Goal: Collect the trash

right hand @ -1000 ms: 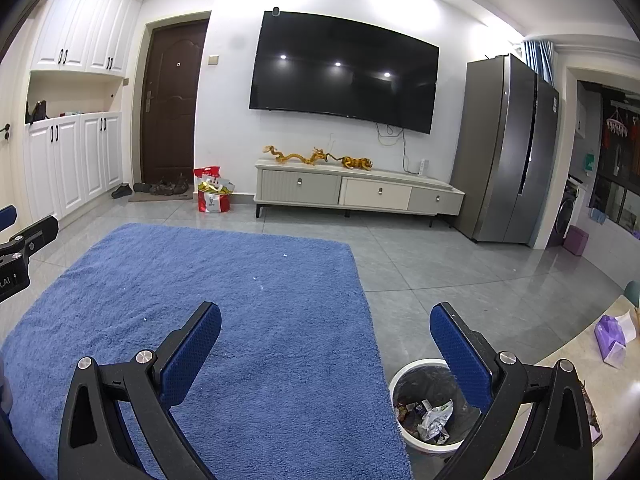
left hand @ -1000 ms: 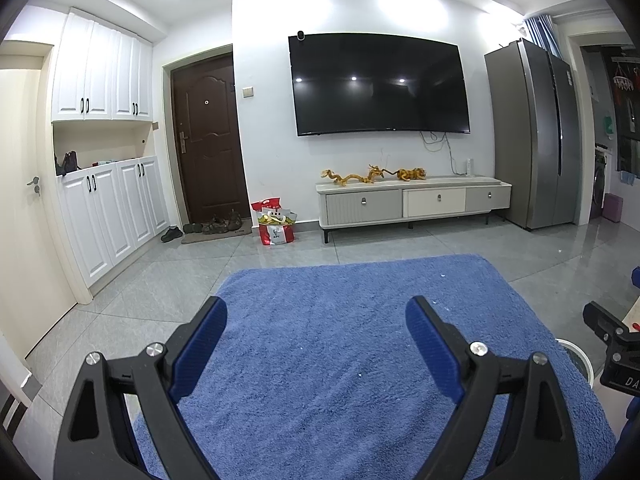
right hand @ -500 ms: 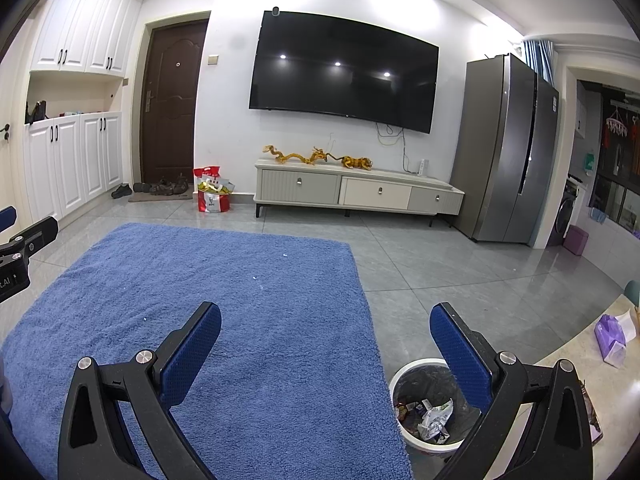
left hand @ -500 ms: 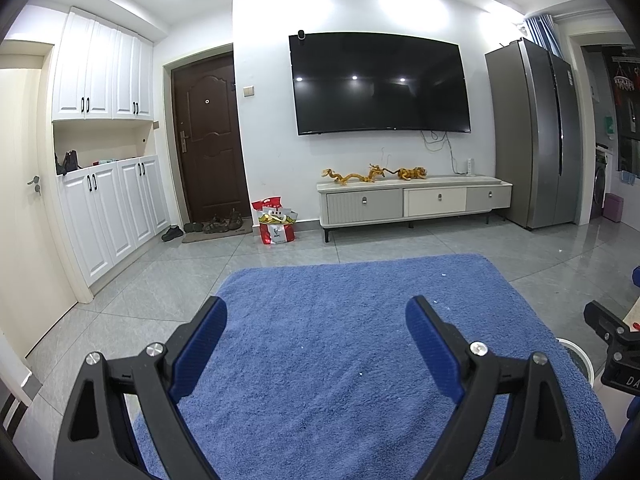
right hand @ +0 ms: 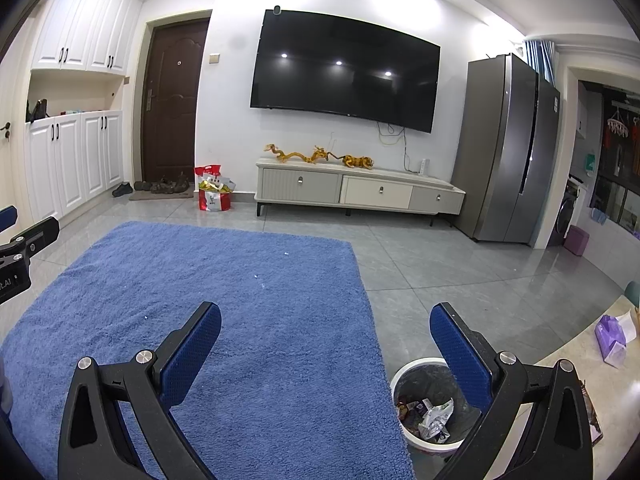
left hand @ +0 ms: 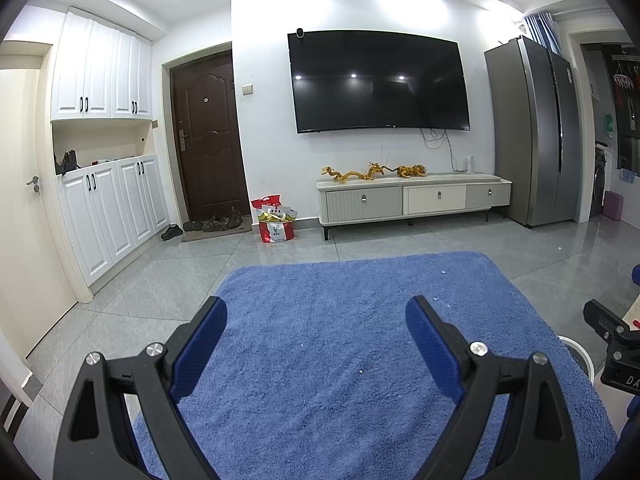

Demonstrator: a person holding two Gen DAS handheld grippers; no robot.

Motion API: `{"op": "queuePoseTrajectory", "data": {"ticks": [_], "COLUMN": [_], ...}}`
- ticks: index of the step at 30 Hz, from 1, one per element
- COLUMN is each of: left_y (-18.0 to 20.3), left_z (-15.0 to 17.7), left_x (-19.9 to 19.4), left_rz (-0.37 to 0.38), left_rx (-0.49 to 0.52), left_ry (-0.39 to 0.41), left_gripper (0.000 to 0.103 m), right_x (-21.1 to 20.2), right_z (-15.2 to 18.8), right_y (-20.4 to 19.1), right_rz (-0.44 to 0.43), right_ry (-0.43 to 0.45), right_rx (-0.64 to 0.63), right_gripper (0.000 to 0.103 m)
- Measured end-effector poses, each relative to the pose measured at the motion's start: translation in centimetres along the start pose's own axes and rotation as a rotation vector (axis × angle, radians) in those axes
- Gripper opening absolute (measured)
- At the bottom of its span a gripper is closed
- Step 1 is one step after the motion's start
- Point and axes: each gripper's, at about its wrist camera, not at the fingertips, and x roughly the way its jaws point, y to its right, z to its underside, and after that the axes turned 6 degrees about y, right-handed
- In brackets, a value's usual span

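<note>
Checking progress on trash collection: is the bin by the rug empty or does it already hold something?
Not empty. The bin stands upright beside the rug, with crumpled wrappers lying in its bottom.

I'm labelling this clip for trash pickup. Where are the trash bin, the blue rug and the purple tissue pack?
trash bin [right hand: 400, 376]: right wrist view, on its white rim.
blue rug [right hand: 248, 280]: right wrist view, on bare pile mid-rug.
purple tissue pack [right hand: 608, 338]: right wrist view, on its purple side.
</note>
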Motion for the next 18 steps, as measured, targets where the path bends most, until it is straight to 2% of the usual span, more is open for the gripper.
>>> {"op": "queuePoseTrajectory", "data": {"ticks": [18], "left_y": [-0.14], "left_z": [0.43], "left_x": [0.09], "left_rz": [-0.004], "left_rx": [-0.007], "left_ry": [-0.010], "left_gripper": [0.091], "right_x": [0.14], "right_z": [0.20], "right_y": [0.48], "right_rz": [-0.004], "right_ry": [-0.003], "right_rx": [0.001], "right_gripper": [0.102]}}
